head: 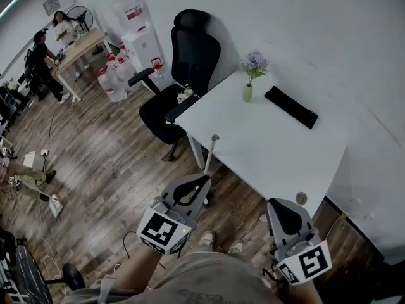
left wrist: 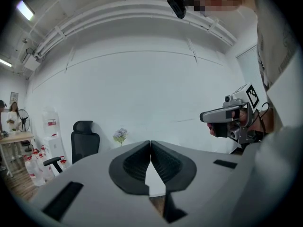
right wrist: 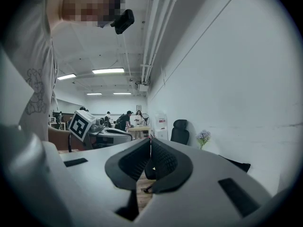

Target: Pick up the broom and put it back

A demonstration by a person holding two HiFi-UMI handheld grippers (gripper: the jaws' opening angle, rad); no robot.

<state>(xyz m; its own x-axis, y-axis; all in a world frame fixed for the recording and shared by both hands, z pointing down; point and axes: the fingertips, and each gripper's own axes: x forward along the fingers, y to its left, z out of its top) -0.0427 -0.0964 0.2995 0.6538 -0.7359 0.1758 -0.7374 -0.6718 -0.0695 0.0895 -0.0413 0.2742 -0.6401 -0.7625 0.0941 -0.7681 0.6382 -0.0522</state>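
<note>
A thin pale pole, the broom's handle (head: 211, 152), stands upright against the front edge of the white table (head: 266, 151); its lower end is hidden behind my left gripper. That left gripper (head: 204, 181) sits just below the handle with its jaws shut and tips touching (left wrist: 150, 144); nothing shows between them. My right gripper (head: 279, 202) hangs by the table's near corner, also shut and empty (right wrist: 150, 139). Each gripper appears in the other's view: the right gripper (left wrist: 226, 115) from the left, the left gripper (right wrist: 110, 137) from the right.
A black office chair (head: 190, 62) stands at the table's far side. On the table are a vase of flowers (head: 249, 88), a flat black item (head: 291, 106) and a small round object (head: 301, 197). Water jugs (head: 114, 75) and people at a desk (head: 54, 43) are far left.
</note>
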